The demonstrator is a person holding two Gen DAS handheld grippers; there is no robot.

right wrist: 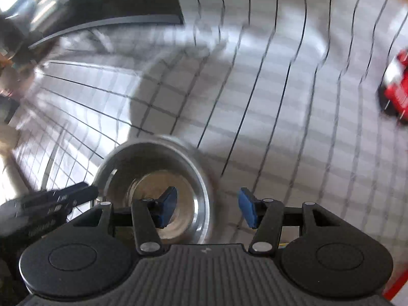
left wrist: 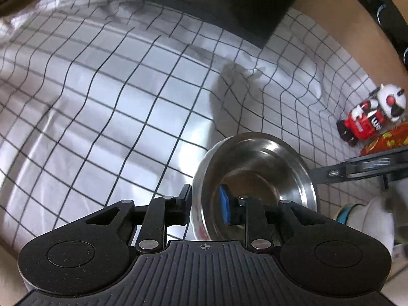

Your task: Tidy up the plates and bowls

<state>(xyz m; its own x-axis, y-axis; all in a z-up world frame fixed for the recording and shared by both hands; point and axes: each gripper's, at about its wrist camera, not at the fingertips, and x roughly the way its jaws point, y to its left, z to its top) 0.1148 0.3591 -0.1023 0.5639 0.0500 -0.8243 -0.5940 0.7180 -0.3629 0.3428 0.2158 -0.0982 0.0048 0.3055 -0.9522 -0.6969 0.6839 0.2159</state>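
A white cloth [left wrist: 127, 102] with a black grid covers the table. Through my left wrist camera, the left gripper [left wrist: 205, 207] clamps the near wall of a steel bowl [left wrist: 257, 168], one finger outside and the blue pad [left wrist: 224, 207] inside; a red-and-white toy figure [left wrist: 369, 114] stands at the far right. Through my right wrist camera, blurred, the right gripper [right wrist: 207, 210] stands with jaws apart and nothing pressed between them, its left pad [right wrist: 167, 209] over the bowl's [right wrist: 153, 178] hollow.
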